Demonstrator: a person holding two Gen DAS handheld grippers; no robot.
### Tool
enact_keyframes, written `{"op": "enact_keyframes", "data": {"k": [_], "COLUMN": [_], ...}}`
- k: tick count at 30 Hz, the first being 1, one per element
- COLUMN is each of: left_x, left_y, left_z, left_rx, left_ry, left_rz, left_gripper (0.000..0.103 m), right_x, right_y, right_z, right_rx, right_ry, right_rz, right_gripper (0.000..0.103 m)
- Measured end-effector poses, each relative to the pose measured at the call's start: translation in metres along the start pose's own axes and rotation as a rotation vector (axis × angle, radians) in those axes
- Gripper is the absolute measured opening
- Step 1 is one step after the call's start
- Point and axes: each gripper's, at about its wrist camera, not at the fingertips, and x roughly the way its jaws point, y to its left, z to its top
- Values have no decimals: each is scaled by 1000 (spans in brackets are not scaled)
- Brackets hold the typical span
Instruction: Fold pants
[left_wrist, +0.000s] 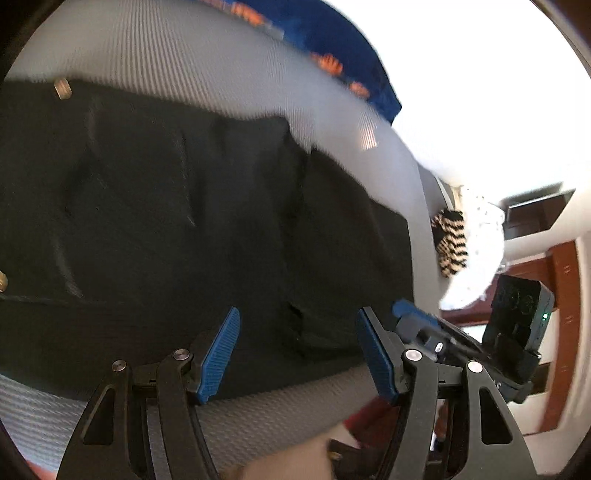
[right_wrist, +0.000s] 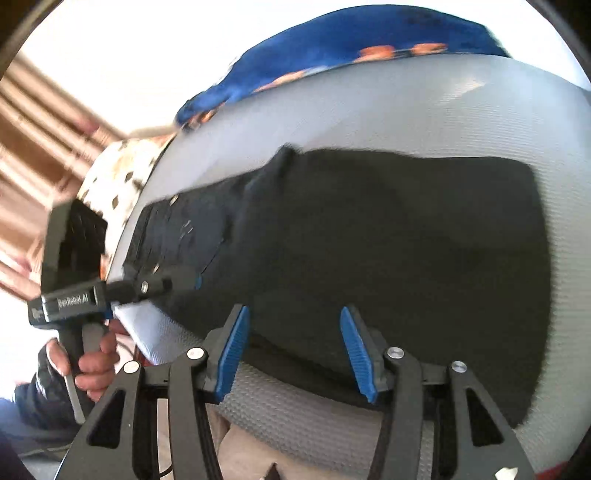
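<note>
The black pants (left_wrist: 184, 221) lie spread flat across the grey ribbed surface (left_wrist: 155, 48) — a blue patterned cloth (right_wrist: 332, 48) sits at its far edge. Both the left gripper (left_wrist: 297, 354) and right gripper (right_wrist: 291, 350) hover over the near hem, jaws apart, holding nothing.

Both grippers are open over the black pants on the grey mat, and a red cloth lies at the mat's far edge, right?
The cloth at the far edge is blue, not red, as the right wrist view shows. Both grippers, left and right, are open over the pants on the mat.
</note>
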Motion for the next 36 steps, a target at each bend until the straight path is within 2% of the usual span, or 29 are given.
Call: {"op": "enact_keyframes", "data": {"k": [2,4,7,11,14,16,18,19,22,24,26,28,30,31,34,36], "left_x": [10,20,31,39,50,62,69,71,57,47,46,57,62,62,53,41], "left_y": [1,6,11,4,-3,-12,-17,-19,-34,-40,-40,-34,-29,-33,-51,-63], "left_z": [1,4,3,3,-1,-6,-10,-12,-16,-20,-25,-29,-30,-29,-28,-24], "left_rx": [-50,-116,-171,-154,-146,-129,-117,-117,-38,-7,33,31,8,34,145,239], "left_ry": [52,93,131,143,169,189,196,202,125,89,82,108,106,104,64,0], "left_rz": [-37,-43,-6,19,-3,-13,-12,-22,7,-1,63,108,110,124,220,293], "left_gripper": [63,60,54,54,53,42,8,8,7,7,7,7,8,9,26,36], "right_x": [-13,-21,-23,-24,-24,-24,-22,-21,-21,-21,-20,-13,-5,-4,-3,-8], "right_y": [-17,-32,-46,-61,-69,-72,-74,-76,-82,-83,-84,-85,-83,-82,-76,-74], "right_z": [-2,-4,-4,-6,-8,-10,-11,-11,-14,-16,-18,-20,-20,-20,-16,-8], "right_rx": [47,95,156,203,221,229,238,242,257,258,257,256,247,240,200,184], "right_ry": [-27,-45,-65,-75,-77,-78,-75,-72,-63,-63,-61,-42,-23,-22,-5,-18], "right_rz": [-3,-6,6,11,13,13,8,3,-11,-20,-21,-20,-42,-51,-80,-78], "right_gripper": [51,52,52,52,52,52,52,52,52,52,51,51,51,51,51,52]}}
